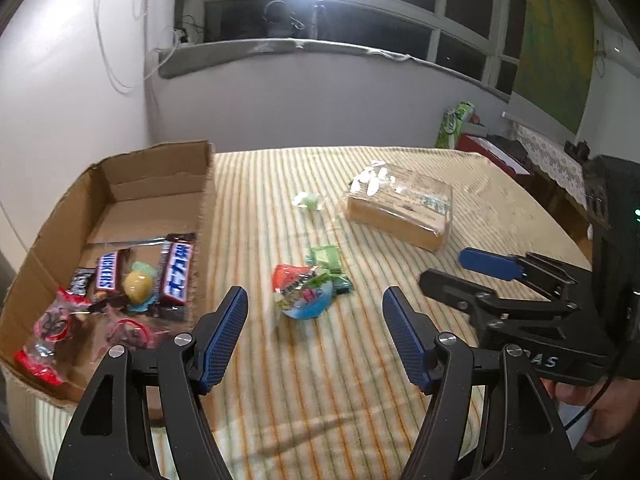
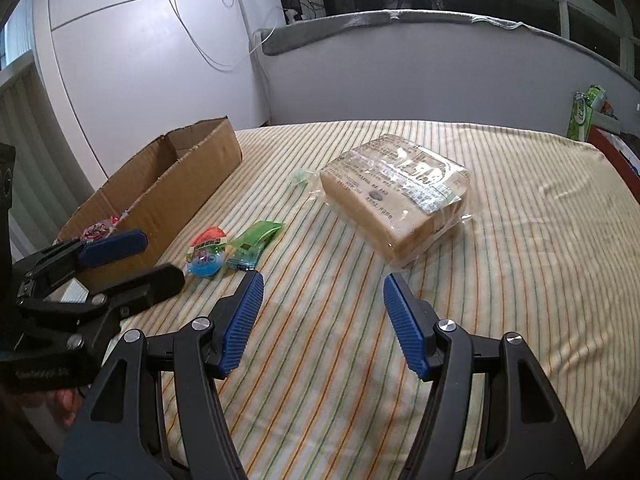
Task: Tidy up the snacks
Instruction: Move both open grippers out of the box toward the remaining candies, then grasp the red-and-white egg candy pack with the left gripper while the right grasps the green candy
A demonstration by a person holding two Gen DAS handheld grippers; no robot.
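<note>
An open cardboard box (image 1: 120, 184) (image 2: 192, 168) stands at the table's left and holds Snickers bars (image 1: 176, 272), a yellow jelly cup (image 1: 138, 286) and red-wrapped sweets (image 1: 52, 328). On the striped cloth lie a blue and red jelly cup (image 1: 304, 294) (image 2: 206, 256), a green packet (image 1: 326, 258) (image 2: 254, 242), a small pale green sweet (image 1: 308, 200) (image 2: 300, 176) and a wrapped loaf of bread (image 1: 400, 210) (image 2: 396, 196). My left gripper (image 1: 316, 312) is open and empty just before the jelly cup. My right gripper (image 2: 324, 300) is open and empty, short of the bread.
The table (image 2: 520, 240) is covered by a striped cloth and stands against a white wall. A green pack (image 1: 454, 124) and a red box (image 1: 484, 148) stand beyond the far right edge. The right gripper's body (image 1: 520, 292) shows in the left view.
</note>
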